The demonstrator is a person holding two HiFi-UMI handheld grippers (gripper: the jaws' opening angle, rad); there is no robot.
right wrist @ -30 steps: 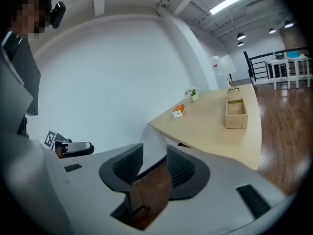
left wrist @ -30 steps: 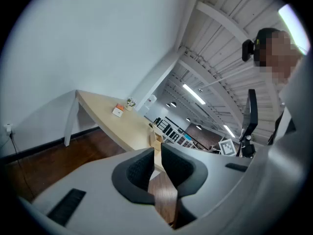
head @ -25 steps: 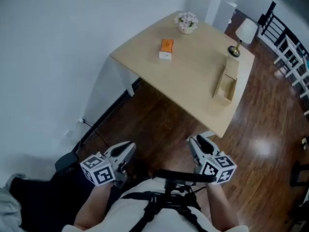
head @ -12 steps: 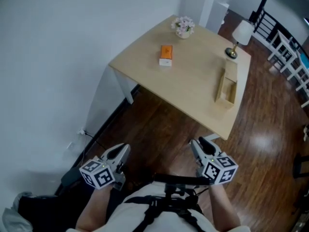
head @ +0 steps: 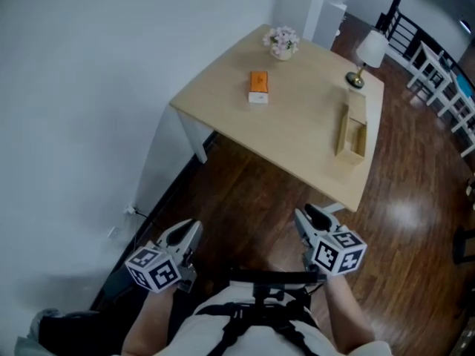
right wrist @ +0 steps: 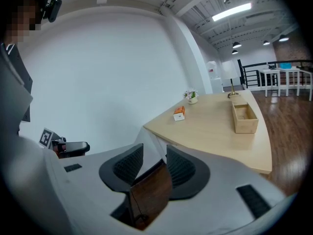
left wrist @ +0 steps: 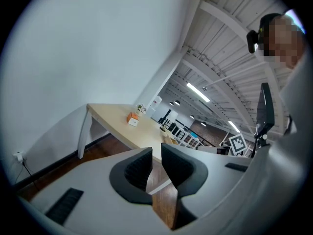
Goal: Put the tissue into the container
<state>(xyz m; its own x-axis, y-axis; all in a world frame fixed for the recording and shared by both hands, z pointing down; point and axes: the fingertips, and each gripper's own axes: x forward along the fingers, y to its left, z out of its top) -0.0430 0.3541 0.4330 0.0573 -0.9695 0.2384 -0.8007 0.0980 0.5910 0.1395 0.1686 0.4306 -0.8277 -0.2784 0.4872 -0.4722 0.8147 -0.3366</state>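
The tissue is a small orange and white pack [head: 258,87] lying on the light wooden table [head: 223,80], left of centre. The container, a long open wooden box [head: 352,132], lies near the table's right edge. Both also show far ahead in the right gripper view: pack [right wrist: 179,113], box [right wrist: 243,117]. My left gripper [head: 191,228] and right gripper [head: 303,216] hang low over the dark wood floor, close to the person's body and well short of the table. Each stands open, with a narrow gap and nothing between its jaws [left wrist: 156,153] [right wrist: 154,154].
A pot of flowers [head: 281,41] stands at the table's far corner and a small lamp [head: 367,53] at its far right. A white wall runs along the left. White chairs [head: 445,87] and a black railing stand beyond the table on the right.
The head view has shifted a little, so the table sits slightly differently in the picture. Both grippers stay low near the body, with their jaws unchanged.
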